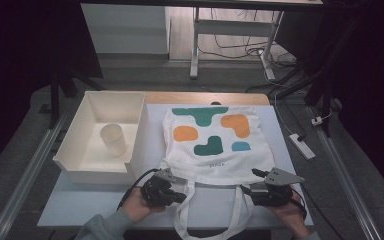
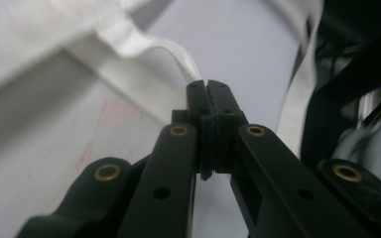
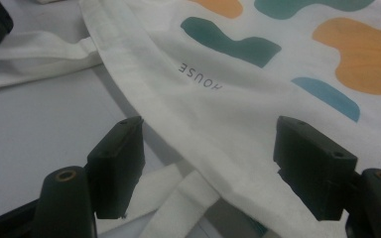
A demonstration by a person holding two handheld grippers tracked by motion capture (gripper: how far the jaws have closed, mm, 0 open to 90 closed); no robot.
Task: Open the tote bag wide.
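A white tote bag [image 1: 215,137] with teal, orange and blue blobs lies flat on the table, its mouth toward the person. Its white handles [image 1: 240,210] loop over the front edge. My left gripper [image 1: 180,196] sits at the bag's front left corner, shut on a white handle strap [image 2: 176,52] that rises from between its jaws. My right gripper [image 1: 247,190] is at the front right corner, open, its jaws straddling the bag's hem [image 3: 178,119] where a handle [image 3: 178,203] joins it. The print [image 3: 238,47] lies beyond the jaws.
A white open box [image 1: 87,165] stands left of the bag with a pale cup [image 1: 113,139] upright inside. The table's front edge [image 1: 80,222] is close under the hands. A power strip [image 1: 302,146] lies on the floor at right.
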